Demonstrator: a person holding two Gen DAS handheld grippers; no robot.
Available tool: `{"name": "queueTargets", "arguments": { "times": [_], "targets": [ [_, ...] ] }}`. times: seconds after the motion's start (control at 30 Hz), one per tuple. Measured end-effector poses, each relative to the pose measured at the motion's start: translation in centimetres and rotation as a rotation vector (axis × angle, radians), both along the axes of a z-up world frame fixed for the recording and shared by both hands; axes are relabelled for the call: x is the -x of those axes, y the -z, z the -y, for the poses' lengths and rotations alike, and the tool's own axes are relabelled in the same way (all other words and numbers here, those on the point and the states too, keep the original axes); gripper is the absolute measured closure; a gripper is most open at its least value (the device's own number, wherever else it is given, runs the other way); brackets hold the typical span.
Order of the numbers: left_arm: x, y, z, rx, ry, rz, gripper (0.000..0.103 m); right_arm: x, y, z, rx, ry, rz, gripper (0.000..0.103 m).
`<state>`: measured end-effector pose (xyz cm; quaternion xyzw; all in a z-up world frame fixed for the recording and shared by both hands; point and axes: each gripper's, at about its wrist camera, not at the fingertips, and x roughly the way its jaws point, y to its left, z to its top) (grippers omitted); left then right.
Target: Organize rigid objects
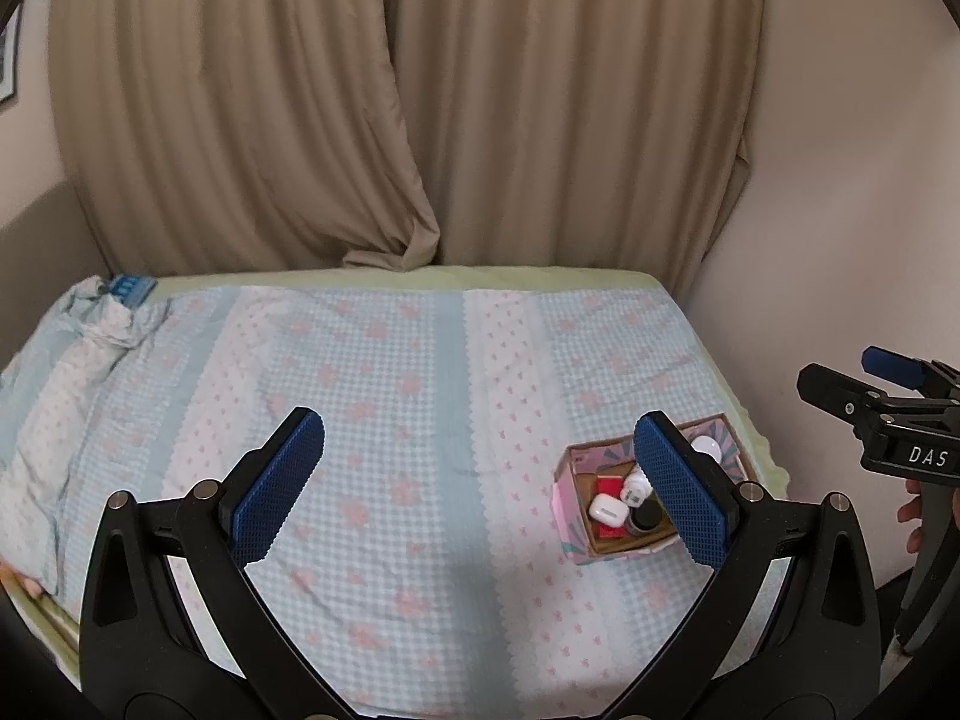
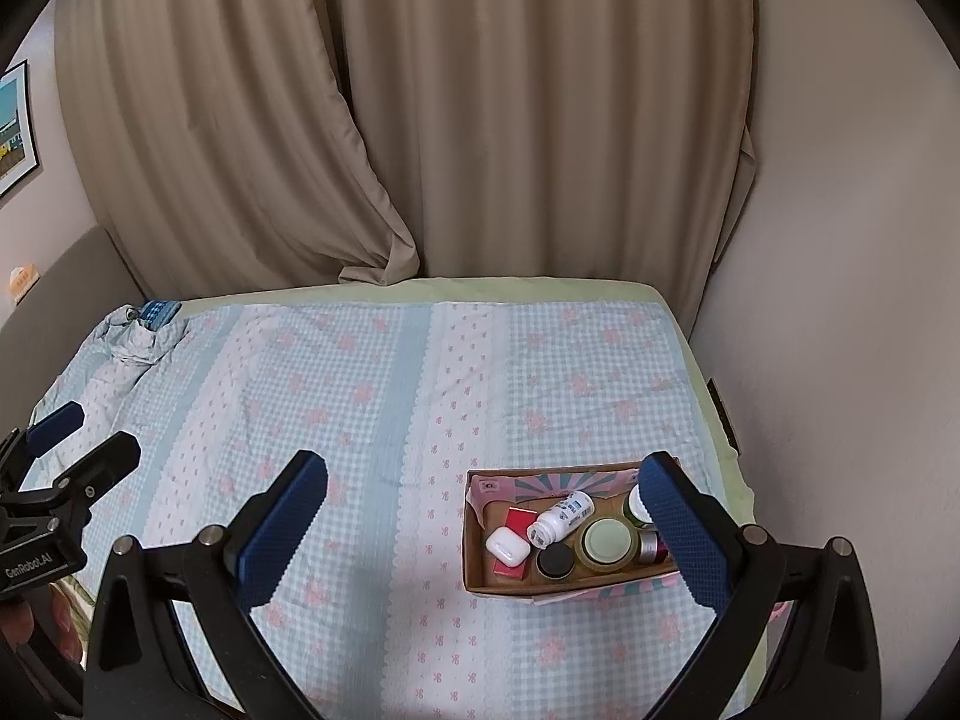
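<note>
Matt woven cloth bedspread (image 2: 372, 420); brown cardboard box (image 2: 480, 570) with printed paper outside; glossy white plastic earbud case (image 2: 507, 546); textured blue rubbery pads (image 2: 279, 540).

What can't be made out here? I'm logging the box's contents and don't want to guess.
- Cardboard box, left wrist view: the left gripper's right finger covers its right side.
- White bottle, right wrist view: label print too small to read.
- Silver-and-red item, right wrist view: the right gripper's finger mostly hides it.
</note>
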<state>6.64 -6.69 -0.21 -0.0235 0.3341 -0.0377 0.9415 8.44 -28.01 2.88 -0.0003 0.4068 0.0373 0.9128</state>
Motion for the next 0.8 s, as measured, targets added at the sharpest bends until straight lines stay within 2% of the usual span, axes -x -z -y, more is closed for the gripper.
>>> {"name": "queueTargets", "arguments": {
  "times": [0.23,0.4,0.6,0.8],
  "targets": [
    [0.2,-0.6,-0.1,-0.012,-0.021,0.04,0.0,-0.2,-0.5,-0.3,0.003,0.001,0.009,0.0],
    [-0.2,-0.3,-0.4,-0.019,-0.039,0.019,0.0,-0.2,-0.6,-0.5,0.003,0.002,0.009,0.0],
    [-0.9,0.3,-1.4,0.033,-0.051,-0.014,0.0,-0.2,-0.6,-0.6,0.009,0.009,0.011,0.0],
    [-1.6,0.7,-2.0,0.01,-0.053,0.009,0.0,-1.3,-0.1,-0.7,0.015,0.025,-0.007,0.0]
  ]
}}
